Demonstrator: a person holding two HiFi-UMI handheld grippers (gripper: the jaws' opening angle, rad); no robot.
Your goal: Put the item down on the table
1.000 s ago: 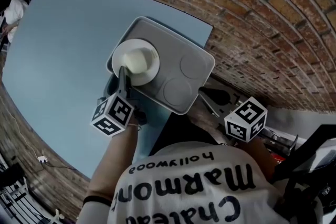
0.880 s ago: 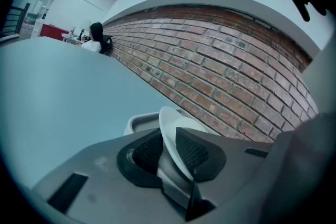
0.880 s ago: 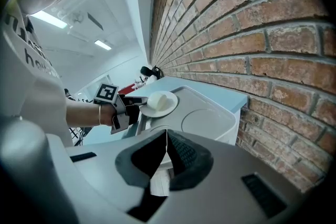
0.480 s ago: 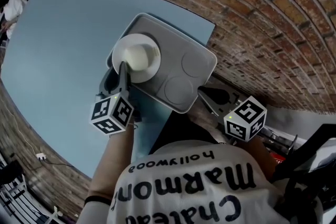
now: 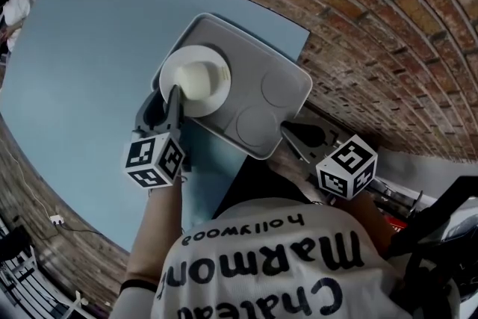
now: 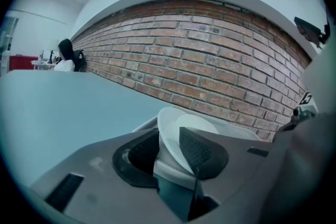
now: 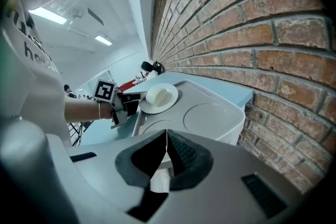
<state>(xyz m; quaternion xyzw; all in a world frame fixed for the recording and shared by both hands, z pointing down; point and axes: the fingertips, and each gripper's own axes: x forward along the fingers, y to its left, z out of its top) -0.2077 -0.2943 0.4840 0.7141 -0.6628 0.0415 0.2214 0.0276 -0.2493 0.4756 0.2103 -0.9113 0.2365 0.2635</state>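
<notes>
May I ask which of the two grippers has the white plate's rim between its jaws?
The left gripper: its jaws, just opening, straddle the rim of the white plate; the right gripper is shut on nothing.

The plate (image 5: 196,78) is white, tray (image 5: 287,56) grey, table (image 5: 82,63) blue, wall (image 5: 388,26) red-brick.

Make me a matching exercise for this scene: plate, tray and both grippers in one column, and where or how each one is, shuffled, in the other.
1. plate
2. tray
3. left gripper
4. right gripper

A. jaws together, nothing between them
B. on the blue table, beside the brick wall
C. jaws apart around the plate's rim
D. on the tray

Pairs: 1-D, 2-B, 3-C, 4-A. The left gripper's jaws have just been opening, with the plate's rim between them.
</notes>
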